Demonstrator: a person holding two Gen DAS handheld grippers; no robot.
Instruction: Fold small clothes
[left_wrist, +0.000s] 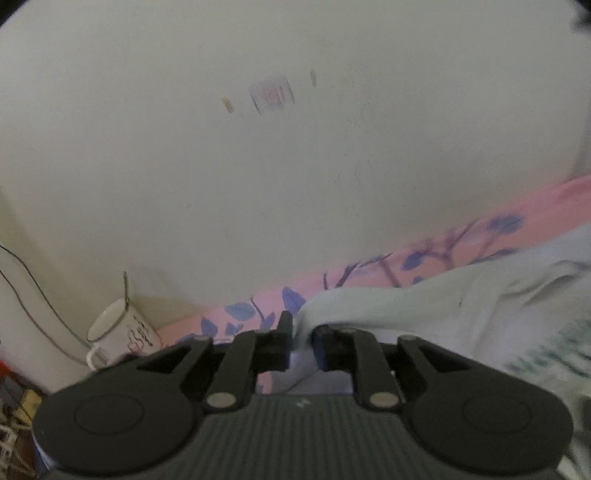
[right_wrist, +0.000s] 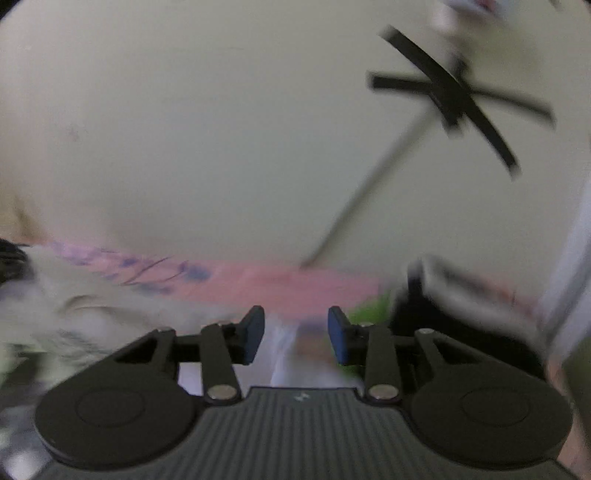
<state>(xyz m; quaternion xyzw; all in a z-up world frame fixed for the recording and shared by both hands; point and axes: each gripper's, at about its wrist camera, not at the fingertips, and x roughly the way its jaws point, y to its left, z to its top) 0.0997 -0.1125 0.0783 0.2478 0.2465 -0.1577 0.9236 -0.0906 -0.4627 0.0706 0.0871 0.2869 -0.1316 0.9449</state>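
A white garment (left_wrist: 424, 314) lies crumpled on a pink sheet with blue leaves (left_wrist: 428, 254). In the left wrist view a fold of it rises between the fingers of my left gripper (left_wrist: 303, 332). The jaws stand only narrowly apart and the cloth fills the gap. The right wrist view is blurred. There the garment (right_wrist: 92, 314) spreads at the lower left on the pink sheet (right_wrist: 295, 284). My right gripper (right_wrist: 296, 332) is open, its blue pads (right_wrist: 255, 332) well apart, with pale cloth showing below the gap and nothing pinched.
A white mug (left_wrist: 118, 332) with a thin handle sticking out stands at the left by the wall, beside a thin cable (left_wrist: 37, 295). In the right wrist view a black cross-shaped piece on a rod (right_wrist: 454, 96) leans at the upper right, above a dark object (right_wrist: 417, 306).
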